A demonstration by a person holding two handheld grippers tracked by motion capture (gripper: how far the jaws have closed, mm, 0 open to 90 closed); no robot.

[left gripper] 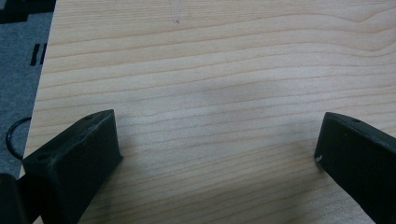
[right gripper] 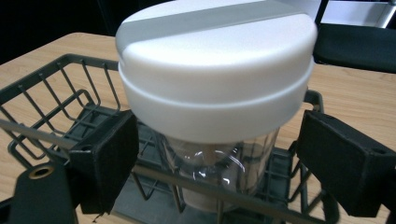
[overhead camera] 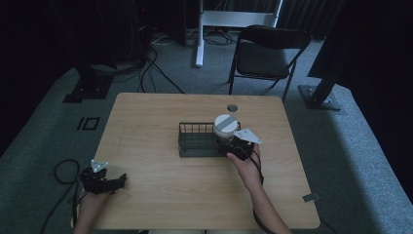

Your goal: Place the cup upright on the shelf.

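A clear jar [overhead camera: 225, 127] with a white, grey-striped lid stands upright in the right end of a dark wire basket [overhead camera: 195, 125] at the middle of the wooden table [overhead camera: 160, 190]. In the right gripper view the jar [right gripper: 215, 84] fills the centre and the basket's rim [right gripper: 46, 70] runs around it. My right gripper [overhead camera: 233, 144] reaches in from the near side. The right gripper [right gripper: 217, 154] is open, its jaws flanking the jar's clear body below the lid with small gaps. My left gripper [overhead camera: 120, 181] rests open at the table's near left corner. The left gripper [left gripper: 217, 144] has only bare wood between its jaws.
A black folding chair [overhead camera: 265, 53] stands beyond the table's far edge. A round cable hole [overhead camera: 232, 107] sits just behind the basket. Cables and stand feet lie on the carpet at far left, and a cable loop [overhead camera: 63, 170] trails off the table's near left side.
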